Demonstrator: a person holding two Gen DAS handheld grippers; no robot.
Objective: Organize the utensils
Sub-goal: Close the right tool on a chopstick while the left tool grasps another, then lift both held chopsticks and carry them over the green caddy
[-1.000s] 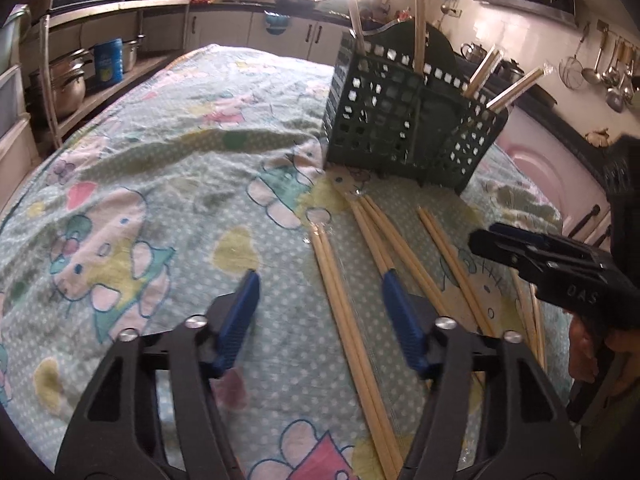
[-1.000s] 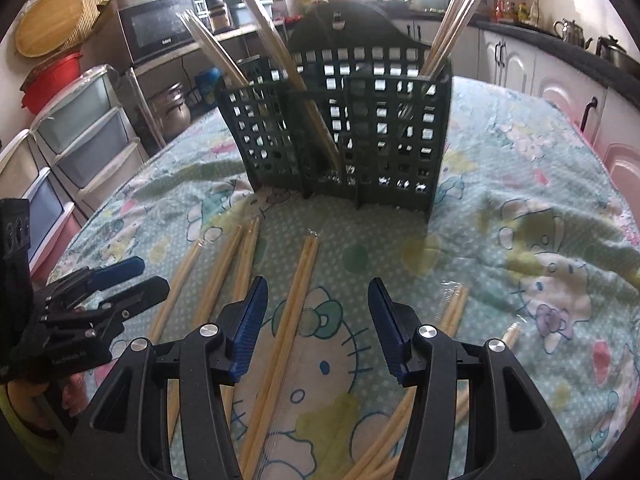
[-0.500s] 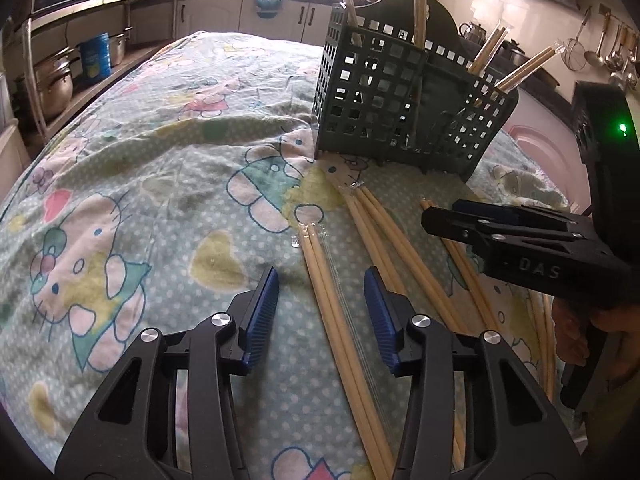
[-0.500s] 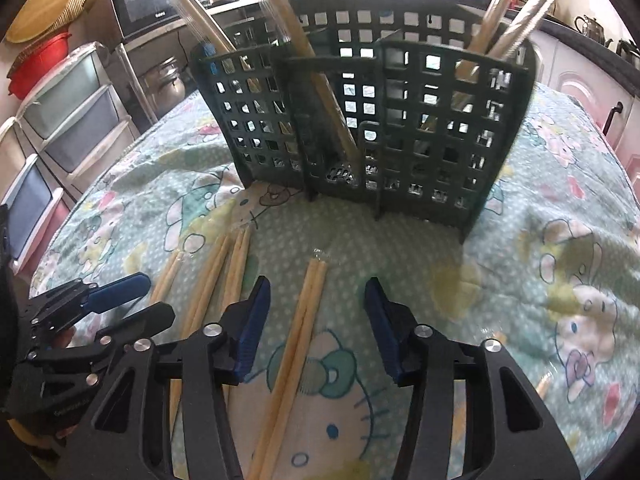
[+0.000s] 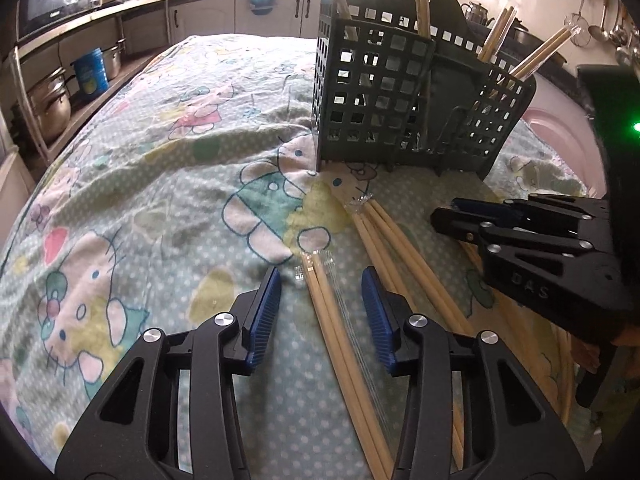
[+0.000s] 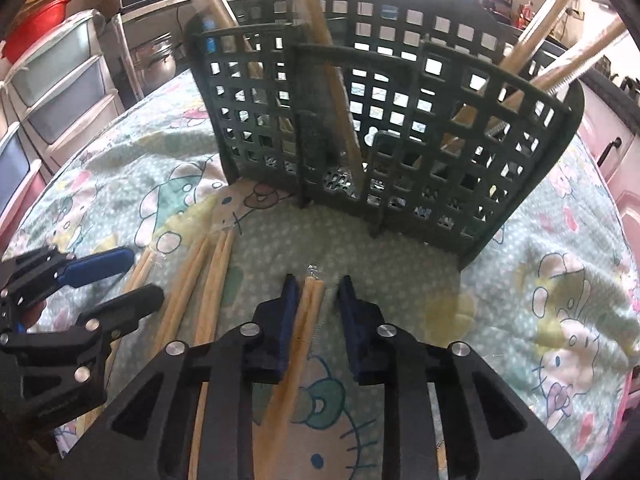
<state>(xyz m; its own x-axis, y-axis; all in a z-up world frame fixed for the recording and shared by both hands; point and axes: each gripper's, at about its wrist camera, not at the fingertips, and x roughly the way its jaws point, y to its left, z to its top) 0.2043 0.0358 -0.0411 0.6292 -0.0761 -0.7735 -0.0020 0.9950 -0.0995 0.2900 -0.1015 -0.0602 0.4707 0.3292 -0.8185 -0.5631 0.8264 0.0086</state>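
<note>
While wrapped pairs of chopsticks lay scattered on the cloth at about six o'clock from the dark green caddy, two of them sat between gripper fingers. The left gripper pointed steeply down over one wrapped chopstick pair; its jaws had just been closing, but the blue pads stood clear of the wood on both sides. The right gripper tilted down likewise over another chopstick pair; its jaws had just closed in, the left pad against the pair, a narrow gap still showing at the right pad. More loose chopsticks lay between the two grippers. Several pairs already stood upright or leaning in the caddy's compartments. A cartoon-cat tablecloth, pale green and rumpled, covered the table. Around it were kitchen cabinets at twelve o'clock, steel pots on shelves at nine, and plastic drawers in the right wrist view.
</note>
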